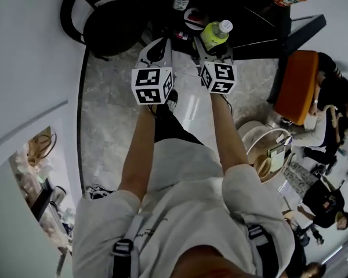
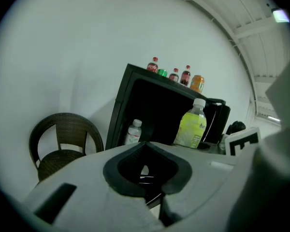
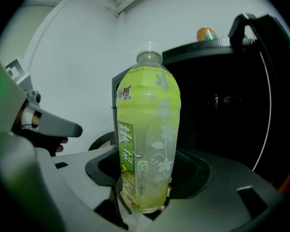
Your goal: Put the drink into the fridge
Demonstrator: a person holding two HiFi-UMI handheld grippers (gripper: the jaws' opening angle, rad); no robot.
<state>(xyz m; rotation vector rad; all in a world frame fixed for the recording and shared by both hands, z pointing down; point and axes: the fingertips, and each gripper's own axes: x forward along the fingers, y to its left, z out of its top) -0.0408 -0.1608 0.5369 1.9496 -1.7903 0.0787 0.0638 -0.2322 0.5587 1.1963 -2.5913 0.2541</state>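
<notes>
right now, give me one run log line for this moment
right tool: shut on green drink bottle | left tool: shut, empty | fridge: open, ahead | step: bottle not yet inside

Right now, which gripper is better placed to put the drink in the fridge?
Right. The right gripper is shut on the green bottle, held upright in front of the dark open fridge. The left gripper holds nothing.

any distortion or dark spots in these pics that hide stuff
Head view: heavy fisheye, walls bow, glossy floor shows sheen. Left gripper view: round black vignette, fridge interior too dark to read. Right gripper view: green bottle bright and sharp, the fridge behind it nearly black.
</notes>
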